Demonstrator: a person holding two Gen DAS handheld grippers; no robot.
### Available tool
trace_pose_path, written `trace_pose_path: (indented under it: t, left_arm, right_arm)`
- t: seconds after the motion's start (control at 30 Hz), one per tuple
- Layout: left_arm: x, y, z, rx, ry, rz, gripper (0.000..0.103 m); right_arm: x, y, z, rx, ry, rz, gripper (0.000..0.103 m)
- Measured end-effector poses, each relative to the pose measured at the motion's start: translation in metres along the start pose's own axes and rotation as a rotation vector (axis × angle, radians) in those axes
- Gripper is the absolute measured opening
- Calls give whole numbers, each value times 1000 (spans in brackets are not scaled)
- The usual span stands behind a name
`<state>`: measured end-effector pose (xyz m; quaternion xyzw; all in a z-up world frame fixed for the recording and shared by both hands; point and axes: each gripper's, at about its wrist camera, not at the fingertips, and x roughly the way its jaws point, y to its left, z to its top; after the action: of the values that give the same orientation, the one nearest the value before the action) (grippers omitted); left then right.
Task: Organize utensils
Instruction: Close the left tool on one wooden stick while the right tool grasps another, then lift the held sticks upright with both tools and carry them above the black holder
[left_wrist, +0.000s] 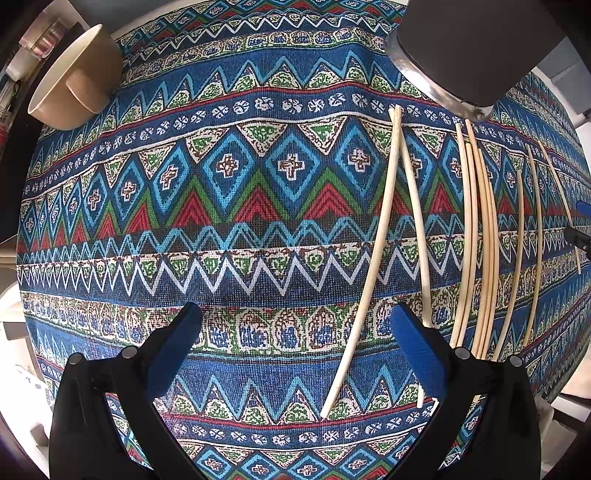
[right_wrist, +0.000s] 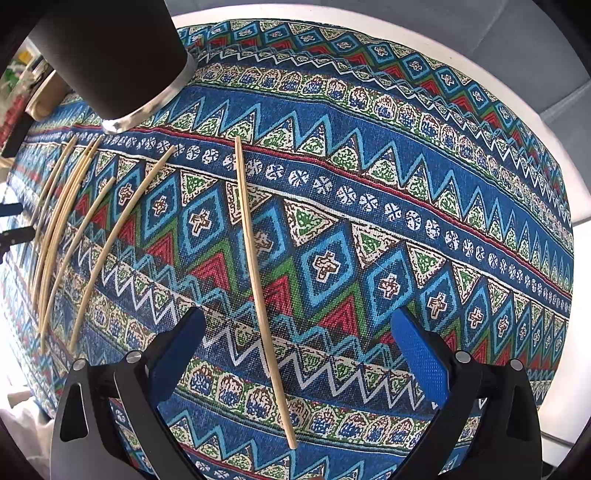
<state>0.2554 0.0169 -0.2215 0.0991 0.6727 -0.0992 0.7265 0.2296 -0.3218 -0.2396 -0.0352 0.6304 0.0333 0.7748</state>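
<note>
Both the left gripper (left_wrist: 291, 325) and right gripper (right_wrist: 295, 328) hover with fingers spread wide, empty, over chopsticks (right_wrist: 262, 291) scattered on the patterned cloth (left_wrist: 258, 221) near a dark cup (right_wrist: 110, 55).

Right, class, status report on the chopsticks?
Both hand-held grippers open, empty. Chopsticks loose on cloth, none in the black holder. Nothing in the way.

Patterned blue/red/green tablecloth (left_wrist: 258, 206) fills most of both frames, lying on a white table (right_wrist: 569, 155). Beige bowl (left_wrist: 70, 77) tipped on its side at upper left of left view, resting on the cloth.
</note>
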Motion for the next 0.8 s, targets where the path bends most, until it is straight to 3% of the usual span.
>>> trace_pose_path:
  t: [0.13, 0.3, 0.33, 0.4, 0.43, 0.47, 0.5, 0.57, 0.8]
  left_arm:
    - [3, -1, 6, -10, 30, -2, 99]
    - [3, -2, 4, 11, 4, -1, 97]
    - [2, -2, 5, 15, -3, -1, 93]
    - [-4, -1, 1, 32, -25, -5, 77]
    - [-7, -1, 2, 42, -32, -10, 58]
    - [-10, -1, 1, 53, -34, -13, 33]
    - [-11, 1, 1, 61, -27, -18, 22]
    - [-10, 4, 2, 70, -11, -32, 10]
    - [-11, 24, -13, 38, 0, -43, 5]
  right_arm:
    - [2, -2, 4, -2, 25, -1, 97]
    - [3, 2, 10, -27, 20, -6, 95]
    - [-1, 4, 9, -31, 12, -2, 89]
    - [-13, 7, 2, -50, -18, 7, 61]
    - [-18, 5, 1, -55, -22, 9, 38]
    - [-20, 6, -2, -61, -20, 11, 18]
    - [-22, 6, -2, -77, -16, 13, 11]
    - [-23, 9, -2, -108, -11, -3, 5]
    - [-28, -9, -8, -4, -1, 23, 5]
